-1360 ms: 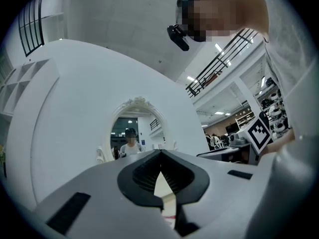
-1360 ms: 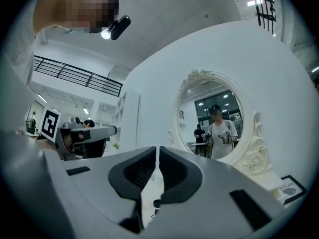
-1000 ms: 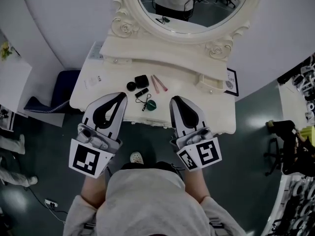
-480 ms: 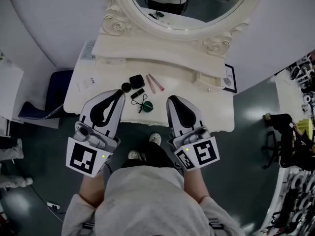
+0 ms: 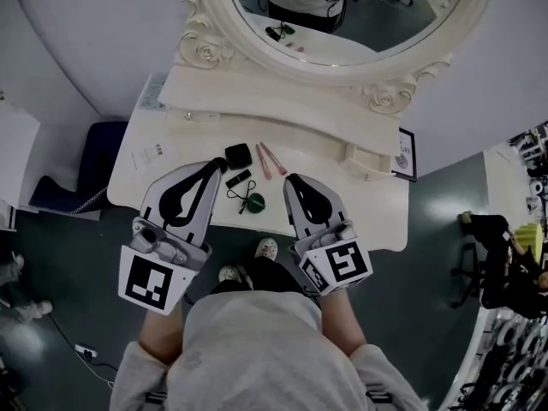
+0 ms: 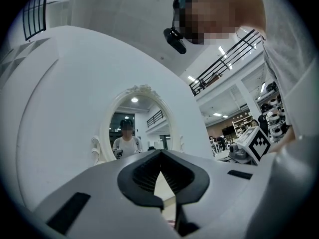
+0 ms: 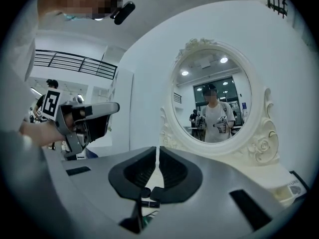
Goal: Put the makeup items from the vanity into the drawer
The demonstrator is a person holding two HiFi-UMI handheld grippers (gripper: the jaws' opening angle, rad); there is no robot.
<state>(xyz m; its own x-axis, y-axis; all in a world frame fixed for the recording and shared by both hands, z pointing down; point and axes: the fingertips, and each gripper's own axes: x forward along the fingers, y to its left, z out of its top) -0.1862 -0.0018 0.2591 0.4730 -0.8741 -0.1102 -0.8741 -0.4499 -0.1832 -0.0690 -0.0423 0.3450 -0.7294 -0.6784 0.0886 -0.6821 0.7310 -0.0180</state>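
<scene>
1. Looking down from the head: both pairs of tongs out over the front edge of the white bench (image 5: 342, 197), pointing toward the oval mirror (image 5: 342, 15).
2. Left tongs (image 5: 211, 168): tips pressed together, nothing pinched, just a bare loop behind the tips.
3. Right tongs (image 5: 294, 181): shut down to a thin slit, nothing in them either.
4. Makeup all lying flat on the bench top, in the gap between the two sets of tips, touched by neither.
5. Black square case (image 5: 238, 154) just ahead of the left tips; black tube (image 5: 239, 179) right beside them, on their inner side.
6. Two pink sticks (image 5: 272, 158) side by side, just ahead of the right tips and a little to their left.
7. Green disc (image 5: 255, 201) with a thin black cord (image 5: 242, 190), nearest the front edge, squarely between the two pairs of tongs.
8. In the right gripper view: tube and green disc low beneath the closed tips, tube the nearer of the two.
9. Small drawer (image 5: 363, 158) toward the back right of the bench, well apart from the makeup and beyond the right tongs.
</scene>
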